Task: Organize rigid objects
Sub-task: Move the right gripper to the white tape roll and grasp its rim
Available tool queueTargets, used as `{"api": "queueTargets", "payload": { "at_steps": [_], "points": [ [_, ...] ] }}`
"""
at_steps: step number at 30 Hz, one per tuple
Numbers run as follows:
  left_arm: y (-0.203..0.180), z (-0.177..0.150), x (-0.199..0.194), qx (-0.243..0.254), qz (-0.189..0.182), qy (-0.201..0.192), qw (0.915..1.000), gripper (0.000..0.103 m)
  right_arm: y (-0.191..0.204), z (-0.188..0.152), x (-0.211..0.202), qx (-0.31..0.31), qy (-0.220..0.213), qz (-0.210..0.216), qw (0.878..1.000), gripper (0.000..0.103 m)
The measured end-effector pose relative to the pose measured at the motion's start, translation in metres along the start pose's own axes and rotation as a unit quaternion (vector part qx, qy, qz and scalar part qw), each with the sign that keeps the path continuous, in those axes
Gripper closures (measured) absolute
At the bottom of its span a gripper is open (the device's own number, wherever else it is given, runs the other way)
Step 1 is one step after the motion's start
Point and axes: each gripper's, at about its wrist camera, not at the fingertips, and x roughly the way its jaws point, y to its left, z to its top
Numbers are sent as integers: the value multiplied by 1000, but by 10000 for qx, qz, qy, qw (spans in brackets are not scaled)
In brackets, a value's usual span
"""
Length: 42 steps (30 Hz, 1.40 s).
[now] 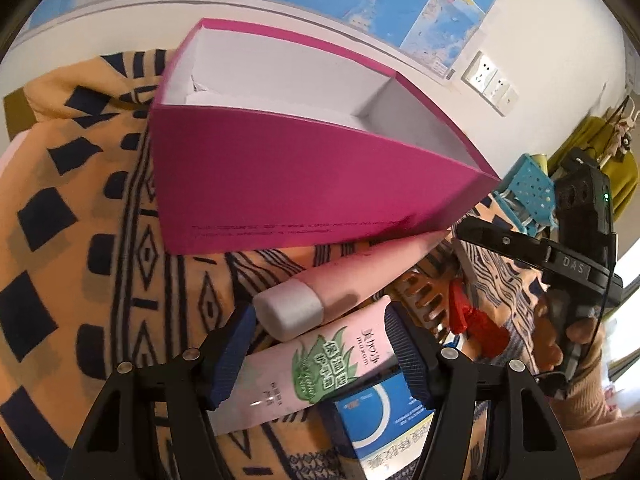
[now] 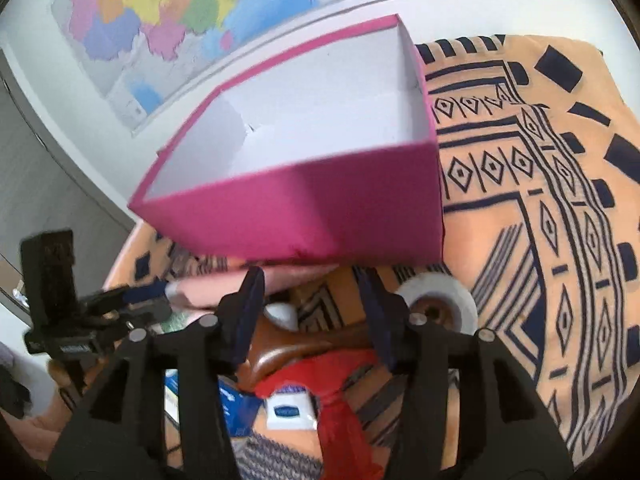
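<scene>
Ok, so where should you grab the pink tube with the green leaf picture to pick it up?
Grip the pink tube across its flat middle, near the green label, coming from above. It lies flat on the patterned cloth between the open fingers of the left hand-held gripper, so its narrow sides face the pads. Avoid the far end: another tube's white cap seems to rest there.

2 fisheye wrist views look forward and down, close over an orange patterned cloth (image 1: 60, 208). Both face the open magenta cardboard box (image 1: 288, 184) from opposite sides, map-covered wall (image 2: 168, 20) behind.
</scene>
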Motion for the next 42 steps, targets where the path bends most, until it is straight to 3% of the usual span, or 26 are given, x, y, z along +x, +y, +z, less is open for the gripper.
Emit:
{"api": "queueTargets", "payload": {
  "at_steps": [4, 6, 11, 16, 20, 24, 27, 34, 39, 42],
  "points": [
    [3, -1, 4, -26, -94, 106, 9999, 35, 5, 2, 16, -136, 274, 131, 9994, 80],
    [3, -3, 5, -34, -123, 134, 9998, 35, 7, -2, 22, -135, 423, 305, 9985, 87],
    [1, -3, 4, 11, -84, 146, 9999, 35, 25, -17, 27, -431, 626, 388, 9964, 87],
    [0, -6, 5, 65, -12, 203, 9998, 35, 18, -16, 31, -485, 728, -154, 9960, 82],
    [-5, -8, -2, 94, 138, 94, 9998, 35, 21, -25, 25, -733, 914, -109, 9931, 82],
    [-15, -8, -15, 244, 312, -172, 9991, 35, 9, -28, 0, -458, 600, -98, 9971, 82],
    [-29, -9, -21, 406, 123, -292, 9987, 35, -7, -32, -22, -144, 339, -230, 9991, 81],
    [-68, -11, 1, 969, -232, 38, 9950, 35, -41, -45, -44, 542, 215, -309, 9978, 68],
    [-88, -9, 19, 1145, -328, 191, 9927, 35, -39, -39, -45, 319, 93, -415, 9986, 68],
    [-96, -9, 23, 1198, -270, 211, 9922, 35, -26, -28, -34, -121, 123, -468, 9988, 68]
  ]
}}
